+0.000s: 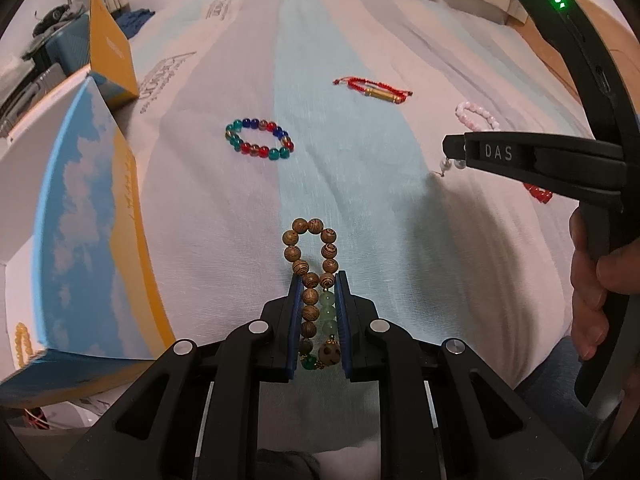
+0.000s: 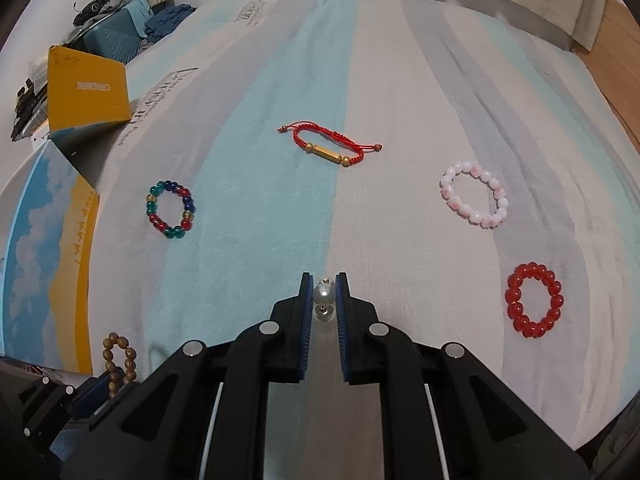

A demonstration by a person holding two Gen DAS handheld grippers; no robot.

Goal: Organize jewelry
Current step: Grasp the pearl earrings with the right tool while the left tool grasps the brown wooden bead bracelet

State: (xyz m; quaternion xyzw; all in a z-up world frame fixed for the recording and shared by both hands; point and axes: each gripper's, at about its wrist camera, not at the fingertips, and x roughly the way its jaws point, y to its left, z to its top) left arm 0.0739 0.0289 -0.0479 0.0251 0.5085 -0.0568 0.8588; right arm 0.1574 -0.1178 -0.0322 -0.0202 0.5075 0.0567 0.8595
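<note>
Left wrist: wooden bead bracelet (image 1: 316, 280) pinched between left tool (image 1: 319, 294) pads; right tool (image 2: 324, 294) likewise around pearl (image 2: 324, 293).

Red bead bracelet (image 1: 540, 193) behind right gripper (image 1: 450, 148)

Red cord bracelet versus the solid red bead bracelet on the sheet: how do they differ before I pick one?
The red cord bracelet is woven string with a gold tube bar and loose knotted ends; the red bead bracelet is a ring of glossy round beads. The cord one lies as a flattened loop farther from the right gripper; the bead one lies as an open circle nearer, to the right. Both lie flat and ungripped on the striped sheet.
</note>
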